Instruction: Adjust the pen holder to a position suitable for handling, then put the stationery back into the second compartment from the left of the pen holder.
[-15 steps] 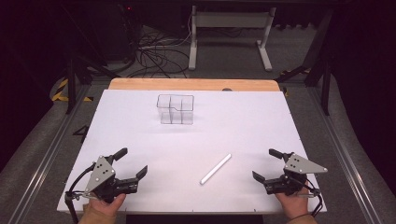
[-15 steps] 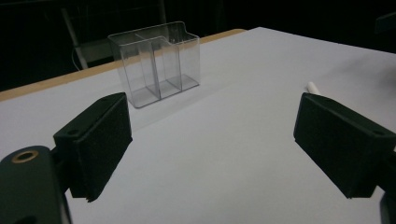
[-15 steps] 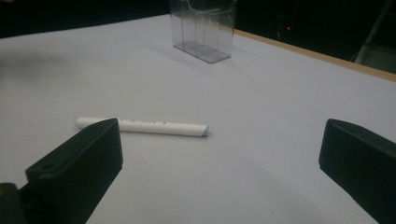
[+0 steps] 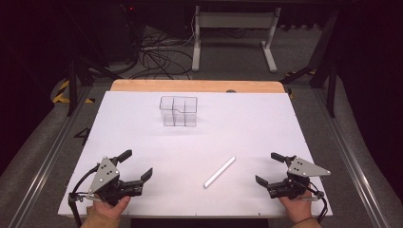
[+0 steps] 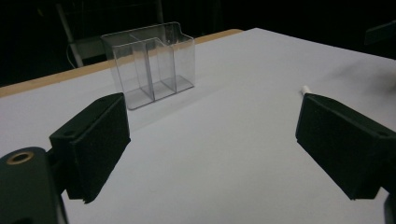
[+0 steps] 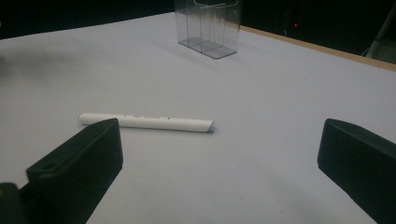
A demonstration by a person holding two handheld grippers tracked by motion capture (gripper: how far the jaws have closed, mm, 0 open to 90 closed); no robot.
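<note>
The counter (image 4: pixel 266 123) lies bare under my hands. A clear holder (image 4: pixel 178 111) stands well ahead of my left hand-held gripper (image 4: pixel 138 165). Both my left and right hand-held gripper (image 4: pixel 268 167) are spread, empty. A white pen (image 4: pixel 219 172) lies between them, nearer the right.

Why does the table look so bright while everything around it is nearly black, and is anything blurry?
High view: the white table is lit from above, the floor beyond stays dim. Left gripper view: the clear organizer casts a soft shadow, and the right edge smears into a dark blur. Right gripper view: the white tube is sharp, while the near black jaws look soft.
</note>
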